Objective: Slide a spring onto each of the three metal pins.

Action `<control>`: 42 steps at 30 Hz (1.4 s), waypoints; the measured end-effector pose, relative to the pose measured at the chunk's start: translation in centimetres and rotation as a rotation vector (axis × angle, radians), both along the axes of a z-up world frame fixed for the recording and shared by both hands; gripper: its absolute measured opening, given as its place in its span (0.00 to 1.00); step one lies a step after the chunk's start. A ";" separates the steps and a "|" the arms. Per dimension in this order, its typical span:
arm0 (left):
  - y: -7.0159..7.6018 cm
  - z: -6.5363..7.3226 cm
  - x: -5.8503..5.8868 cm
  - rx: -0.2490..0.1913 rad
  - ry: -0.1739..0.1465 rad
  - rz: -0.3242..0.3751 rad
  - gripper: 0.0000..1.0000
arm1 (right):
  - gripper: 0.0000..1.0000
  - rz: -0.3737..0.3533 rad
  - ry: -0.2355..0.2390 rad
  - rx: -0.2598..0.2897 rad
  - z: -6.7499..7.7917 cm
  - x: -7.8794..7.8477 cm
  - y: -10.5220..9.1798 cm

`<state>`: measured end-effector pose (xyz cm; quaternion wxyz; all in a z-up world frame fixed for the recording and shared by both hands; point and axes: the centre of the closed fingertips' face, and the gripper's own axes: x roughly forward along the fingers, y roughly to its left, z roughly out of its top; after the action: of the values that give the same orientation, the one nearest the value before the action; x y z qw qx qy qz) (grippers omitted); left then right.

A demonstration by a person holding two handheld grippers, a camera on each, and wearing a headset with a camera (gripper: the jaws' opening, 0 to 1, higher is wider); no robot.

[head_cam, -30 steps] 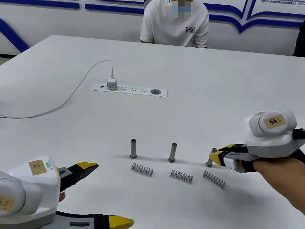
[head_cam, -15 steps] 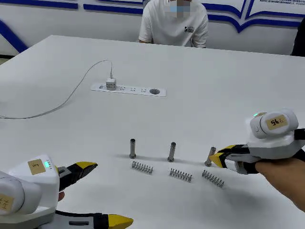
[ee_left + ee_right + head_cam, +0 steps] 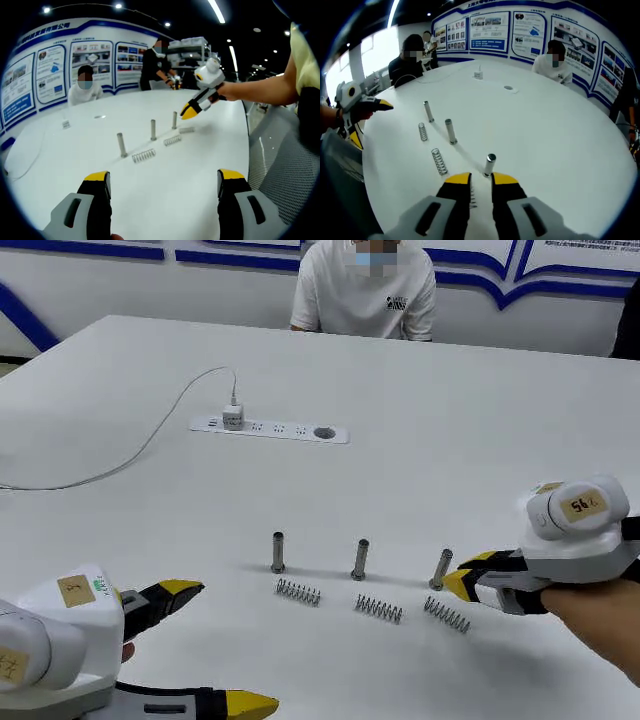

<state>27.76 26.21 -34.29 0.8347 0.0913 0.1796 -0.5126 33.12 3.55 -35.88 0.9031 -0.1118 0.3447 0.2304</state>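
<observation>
Three metal pins stand in a row on the white table: left pin [image 3: 278, 552], middle pin [image 3: 360, 559], right pin [image 3: 441, 569], which leans a little. In front of each lies a spring: left spring [image 3: 298, 592], middle spring [image 3: 379, 609], right spring [image 3: 447, 615]. My right gripper [image 3: 458, 581] hovers just right of the right pin [image 3: 490, 165], which stands free just beyond the tips of its jaws. The jaws stand a narrow gap apart and hold nothing. My left gripper [image 3: 163, 176] is wide open and empty near the table's front left [image 3: 215, 645], well short of the left pin [image 3: 121, 145].
A white power strip [image 3: 270, 428] with a plugged charger [image 3: 233, 417] and a cable [image 3: 130, 455] lies behind the pins. A person [image 3: 365, 290] sits at the table's far edge. Other people [image 3: 412, 55] are at the side.
My right gripper has drawn back to the right, away from the right pin, which now stands apart from its tips. The left gripper has barely moved.
</observation>
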 end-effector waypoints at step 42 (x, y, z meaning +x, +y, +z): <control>0.4 -0.2 -0.1 0.006 0.002 0.011 0.89 | 0.17 0.173 0.101 -0.076 -2.0 -0.9 1.9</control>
<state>27.65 26.65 -34.46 0.8369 0.0924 0.1825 -0.5076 32.21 5.46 -37.86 0.8564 -0.1637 0.3872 0.2996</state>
